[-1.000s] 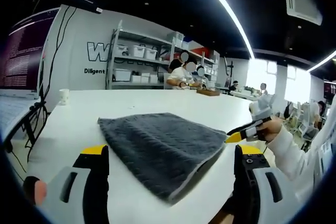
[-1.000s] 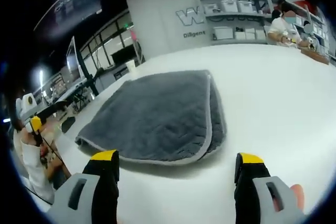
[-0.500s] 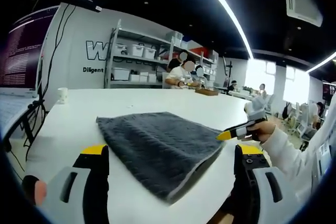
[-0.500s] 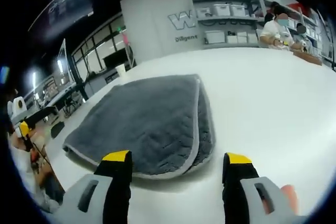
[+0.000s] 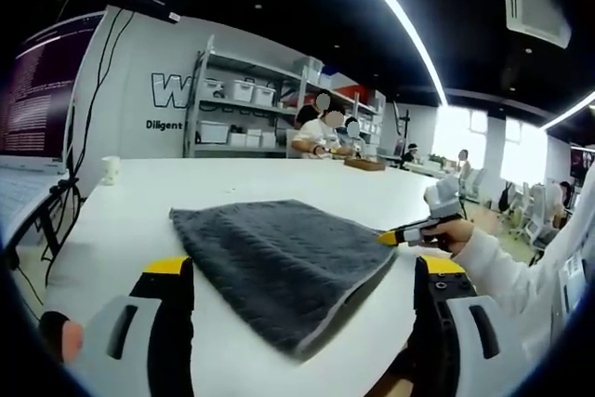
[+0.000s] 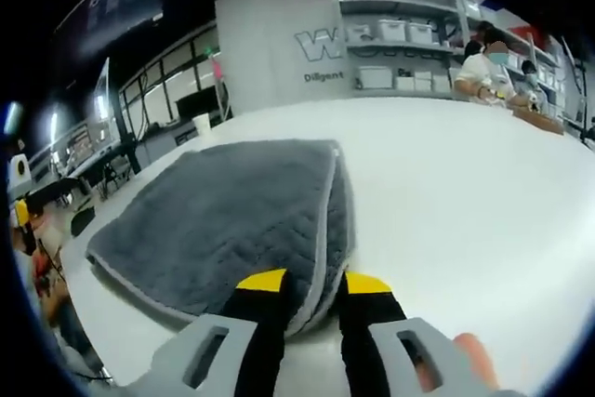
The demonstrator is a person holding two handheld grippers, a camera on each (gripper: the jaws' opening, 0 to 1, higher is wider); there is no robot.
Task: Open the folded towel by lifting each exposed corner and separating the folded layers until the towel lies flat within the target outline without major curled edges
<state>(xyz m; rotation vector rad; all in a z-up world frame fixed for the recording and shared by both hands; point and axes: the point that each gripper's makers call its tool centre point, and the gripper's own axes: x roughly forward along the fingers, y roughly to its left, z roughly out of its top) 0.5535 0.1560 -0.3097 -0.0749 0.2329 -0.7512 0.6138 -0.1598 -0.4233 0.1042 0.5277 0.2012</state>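
At the bottom centre of the right gripper view, the right hand-held gripper has its yellow-tipped jaws drawn narrow around the near grey-trimmed edge of the folded dark grey quilted towel. The towel lies on the white worktop. In the left gripper view, the left hand-held gripper stands wide, its jaws at the lower corners of the frame either side of the towel's near corner, apart from it.

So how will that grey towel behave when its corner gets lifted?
Probably floppy: the towel lies in soft folded layers, so the corner should peel up and drape. Its thick quilted pile suggests some weight and little slipping. The right tool looks nearly closed on its edge.
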